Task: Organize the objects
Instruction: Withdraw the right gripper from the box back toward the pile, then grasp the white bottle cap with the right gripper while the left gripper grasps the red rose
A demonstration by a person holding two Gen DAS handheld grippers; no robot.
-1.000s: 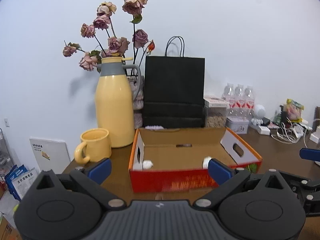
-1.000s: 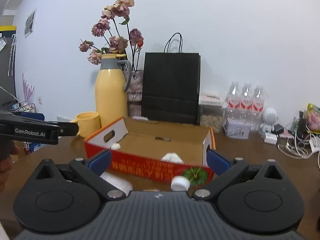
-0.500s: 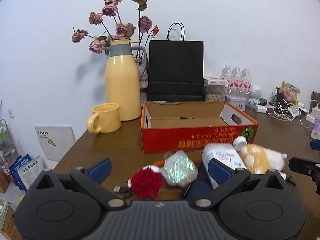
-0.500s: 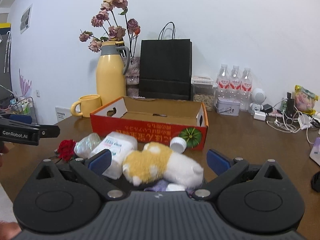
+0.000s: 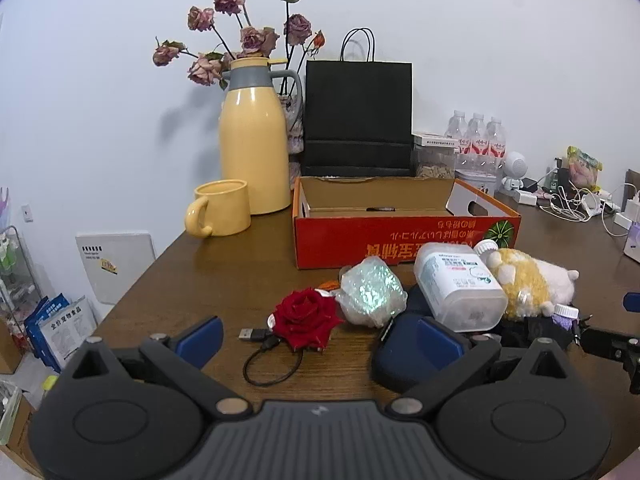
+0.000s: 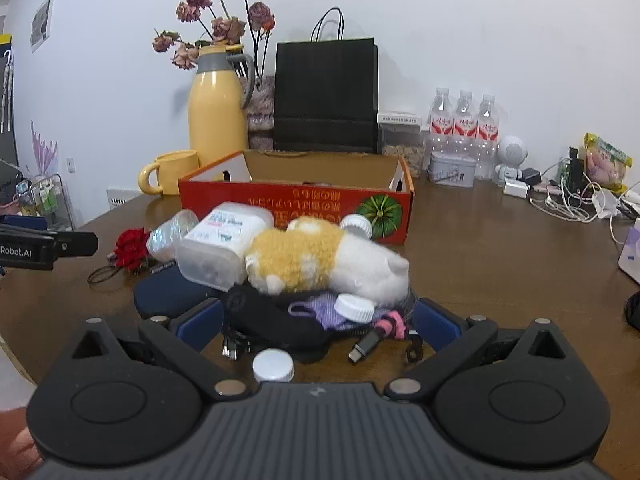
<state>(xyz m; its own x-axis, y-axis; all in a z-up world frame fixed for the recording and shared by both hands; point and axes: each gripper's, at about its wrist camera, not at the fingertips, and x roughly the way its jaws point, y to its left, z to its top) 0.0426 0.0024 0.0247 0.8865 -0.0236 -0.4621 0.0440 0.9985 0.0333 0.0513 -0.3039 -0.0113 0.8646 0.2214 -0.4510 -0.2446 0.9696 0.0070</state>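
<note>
Both claws gape with nothing between the fingers. Just ahead of the left gripper [image 5: 318, 338] lie a red rose [image 5: 306, 318] and a crinkled plastic wad [image 5: 370, 296], the clear bottle [image 5: 458, 284] ahead to its right. The plush toy [image 6: 320, 256] lies directly ahead of the right gripper [image 6: 318, 320], atop a dark pouch [image 6: 276, 320], with the red box [image 6: 296, 204] beyond it.

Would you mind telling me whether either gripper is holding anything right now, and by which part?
Nothing is held: the left gripper and right gripper both have open jaws.
</note>
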